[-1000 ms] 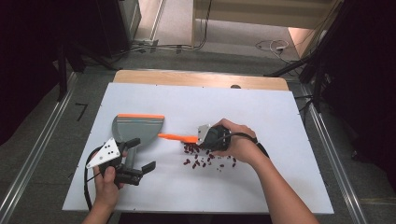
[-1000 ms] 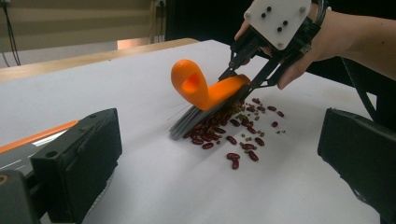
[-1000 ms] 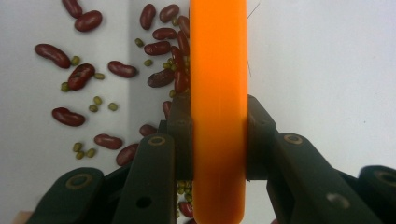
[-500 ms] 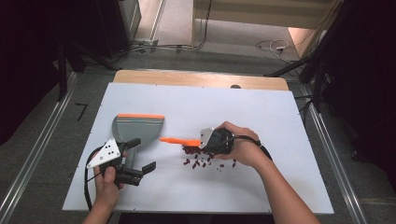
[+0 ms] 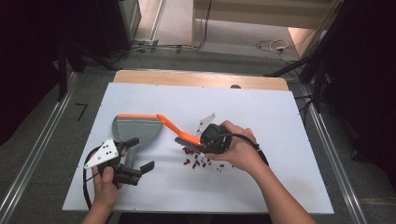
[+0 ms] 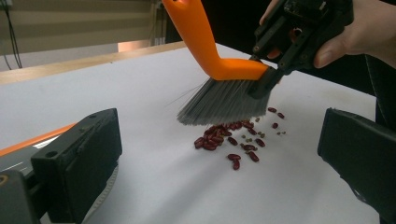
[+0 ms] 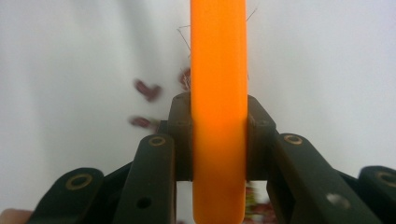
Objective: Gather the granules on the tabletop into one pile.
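My right gripper (image 5: 205,140) is shut on an orange hand brush (image 5: 175,128), and in the right gripper view its jaws clamp the orange back (image 7: 218,93) from both sides. The grey bristles (image 6: 219,100) hang just above a small heap of red beans (image 6: 224,140) on the white board; the same beans (image 5: 196,159) lie below the right hand. The brush handle points up and left, toward a grey dustpan (image 5: 137,128) with an orange edge. My left gripper (image 5: 141,154) stands open by the dustpan's near side with nothing between its jaws.
The white board (image 5: 280,177) lies on a wooden table (image 5: 196,78). Dark floor, metal rails and cables surround it. A few small bean crumbs (image 6: 280,132) lie scattered to the right of the heap.
The right gripper has risen with the brush, and the handle has tilted from level to pointing up-left over the dustpan's edge. The left gripper has stayed where it was.
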